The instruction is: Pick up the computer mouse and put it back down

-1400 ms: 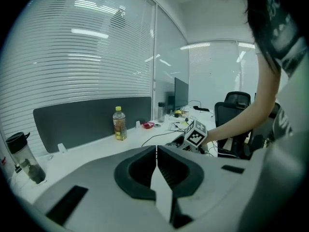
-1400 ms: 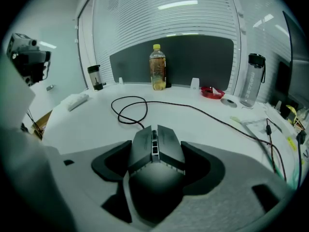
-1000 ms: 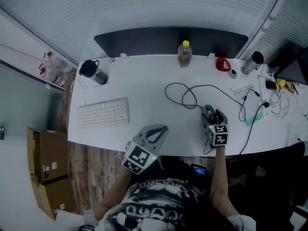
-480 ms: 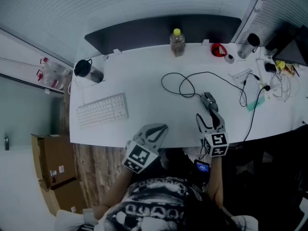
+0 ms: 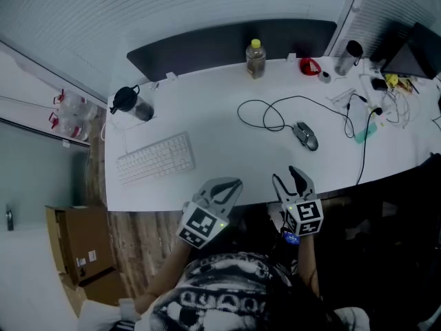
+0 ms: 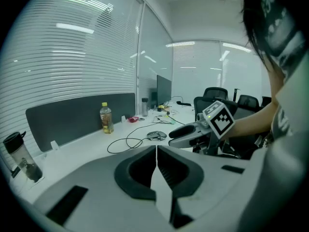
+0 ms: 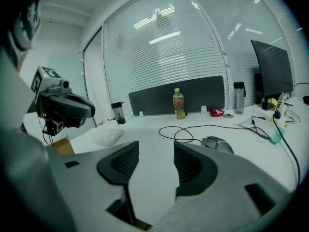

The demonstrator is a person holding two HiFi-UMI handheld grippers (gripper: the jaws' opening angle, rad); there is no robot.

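The dark computer mouse [image 5: 305,135] lies on the white desk [image 5: 207,126], its black cable looping away behind it. My right gripper [image 5: 286,176] hangs near the desk's front edge, a short way back from the mouse and apart from it. Its jaws are closing and nothing is between them. In the right gripper view the mouse [image 7: 217,143] shows just past the right jaw of the right gripper [image 7: 156,147]. My left gripper [image 5: 224,185] is shut and empty, at the front edge left of the right one. In the left gripper view the mouse [image 6: 156,135] lies beyond the left gripper [image 6: 156,147].
A white keyboard [image 5: 156,158] lies at the left, a black flask [image 5: 131,103] behind it. A yellow-capped bottle [image 5: 255,58] stands before the dark partition. A red object [image 5: 309,65], a tumbler [image 5: 349,55] and tangled cables [image 5: 365,112] crowd the right. Cardboard boxes [image 5: 79,254] sit on the floor.
My right gripper has drawn back from the mouse toward the desk's front edge and risen, leaving the mouse on the desk. Its jaws stand narrower. The left gripper stays shut.
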